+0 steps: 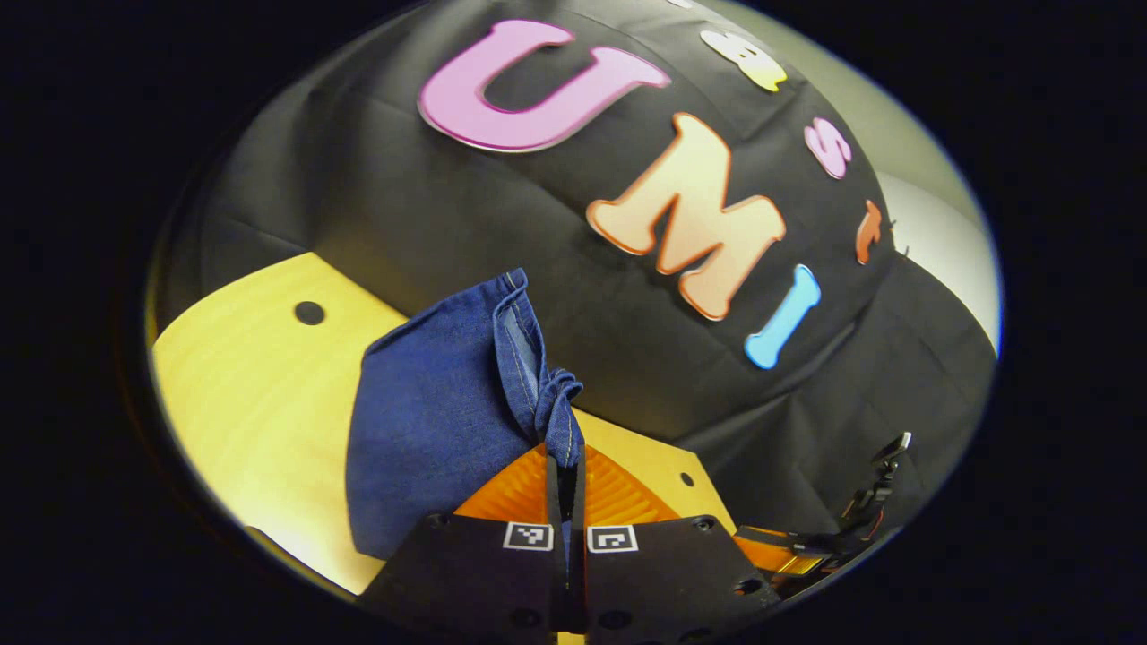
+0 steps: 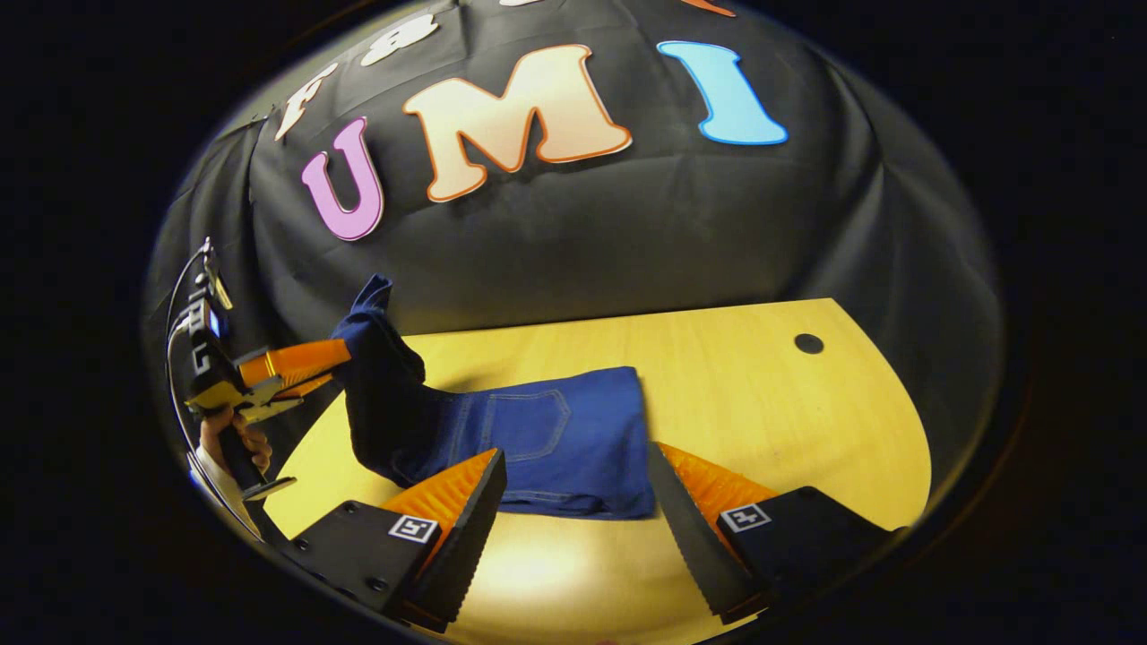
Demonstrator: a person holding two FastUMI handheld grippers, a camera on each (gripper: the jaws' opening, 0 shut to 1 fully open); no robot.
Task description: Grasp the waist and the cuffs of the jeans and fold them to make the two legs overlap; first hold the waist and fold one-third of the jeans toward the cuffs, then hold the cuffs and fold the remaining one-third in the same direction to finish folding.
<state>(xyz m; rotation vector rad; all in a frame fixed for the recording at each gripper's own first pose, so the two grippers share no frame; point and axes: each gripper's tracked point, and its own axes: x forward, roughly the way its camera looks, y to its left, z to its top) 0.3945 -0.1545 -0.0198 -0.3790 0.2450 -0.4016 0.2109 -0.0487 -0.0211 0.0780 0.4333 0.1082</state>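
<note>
Denim is bunching between the left gripper (image 1: 564, 466)'s jaws in the left gripper view: they are pressing together on a gathered edge of the jeans (image 1: 439, 421), with only a thin sliver of cloth between them. From that pinch the fabric is rising toward 12 o'clock, showing a stitched hem, and spreading down toward 9 o'clock over the wooden counter (image 1: 260, 385).

In the right gripper view, the jeans (image 2: 547, 439) are lying folded on the counter (image 2: 771, 403) at the middle, a back pocket facing up. Their end toward 9 o'clock is being lifted off the wood, hanging from the left gripper (image 2: 300, 358), which a hand (image 2: 235, 439) is gripping by its handle at 9 o'clock. The right gripper (image 2: 573, 484) is hovering at 6 o'clock with its jaws spread wide, one finger on either side of the near edge of the folded denim, neither one pressing on it.
</note>
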